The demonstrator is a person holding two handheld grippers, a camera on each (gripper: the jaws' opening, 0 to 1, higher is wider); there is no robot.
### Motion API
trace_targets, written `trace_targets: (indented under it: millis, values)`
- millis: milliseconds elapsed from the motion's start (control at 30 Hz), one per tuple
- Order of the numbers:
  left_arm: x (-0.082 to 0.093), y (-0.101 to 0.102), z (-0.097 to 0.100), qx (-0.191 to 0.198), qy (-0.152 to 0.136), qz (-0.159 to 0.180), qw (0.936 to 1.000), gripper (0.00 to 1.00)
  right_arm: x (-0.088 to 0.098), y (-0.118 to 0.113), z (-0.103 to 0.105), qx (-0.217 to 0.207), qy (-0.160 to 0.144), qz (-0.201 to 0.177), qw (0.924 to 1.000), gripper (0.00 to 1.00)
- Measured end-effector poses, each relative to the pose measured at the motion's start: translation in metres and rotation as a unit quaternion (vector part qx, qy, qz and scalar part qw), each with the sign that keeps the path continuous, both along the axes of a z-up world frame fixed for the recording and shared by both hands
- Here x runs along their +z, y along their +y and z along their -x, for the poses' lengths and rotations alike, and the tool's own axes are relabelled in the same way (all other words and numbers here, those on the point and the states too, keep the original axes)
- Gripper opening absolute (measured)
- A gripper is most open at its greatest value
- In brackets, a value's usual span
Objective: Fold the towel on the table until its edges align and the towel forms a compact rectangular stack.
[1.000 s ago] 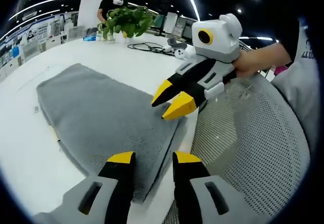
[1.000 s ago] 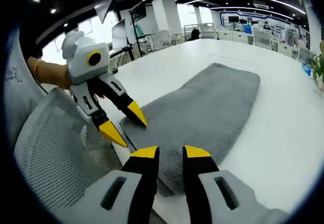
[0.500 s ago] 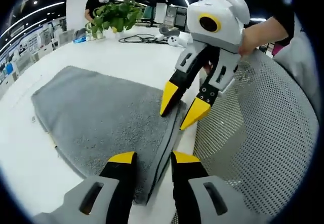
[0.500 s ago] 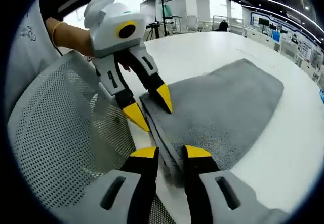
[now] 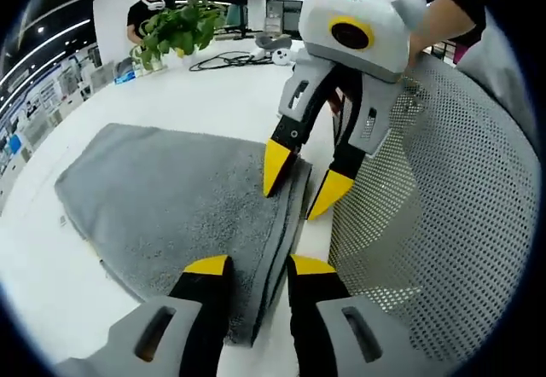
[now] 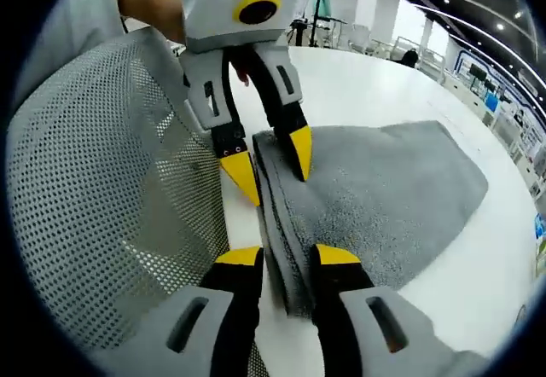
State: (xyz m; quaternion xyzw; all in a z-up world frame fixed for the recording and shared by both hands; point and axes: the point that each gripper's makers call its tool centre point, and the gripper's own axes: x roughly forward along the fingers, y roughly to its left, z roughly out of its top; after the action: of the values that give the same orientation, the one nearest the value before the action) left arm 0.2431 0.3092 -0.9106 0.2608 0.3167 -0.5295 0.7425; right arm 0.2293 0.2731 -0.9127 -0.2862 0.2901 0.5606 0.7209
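No text, label, brand or number can be read on anything here.

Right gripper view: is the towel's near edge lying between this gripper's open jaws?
Yes, the right gripper stands open with the grey towel's layered edge running between its yellow tips.

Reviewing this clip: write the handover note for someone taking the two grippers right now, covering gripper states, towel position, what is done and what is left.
Left gripper: open, jaws straddling the near edge of the towel, not closed on it.
Right gripper: open, also astride that same edge, further along it; seen from the left gripper view it points down with one jaw on the towel top and one off its side.
Towel: grey, lying flat on the white table, showing stacked layers along the near edge, so it looks folded at least once. A mesh chair back stands beside the table.
Left: close both grippers on the edge, fold over, align the edges into a compact rectangle.
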Motion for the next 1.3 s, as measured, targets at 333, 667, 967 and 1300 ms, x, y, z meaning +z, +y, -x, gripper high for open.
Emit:
trace_targets:
  millis: [333, 667, 967, 1300]
  values:
    - [-0.001, 0.000, -0.001, -0.012, -0.019, -0.026, 0.9994, 0.26, -0.001, 0.000, -0.003, 0.007, -0.022, 0.009, 0.9997, 0.18]
    - [-0.001, 0.000, -0.003, -0.012, -0.014, -0.028, 0.9994, 0.22, 0.000, -0.001, -0.014, -0.033, 0.004, 0.008, 0.9994, 0.07]
    - [-0.002, 0.000, -0.004, -0.036, -0.027, -0.051, 0.9977, 0.21, 0.000, -0.002, -0.017, -0.069, 0.065, -0.015, 0.9954, 0.06]
    - [-0.001, 0.003, -0.013, -0.054, -0.026, -0.060, 0.9964, 0.10, -0.001, -0.001, -0.016, -0.081, 0.081, -0.024, 0.9932, 0.06]
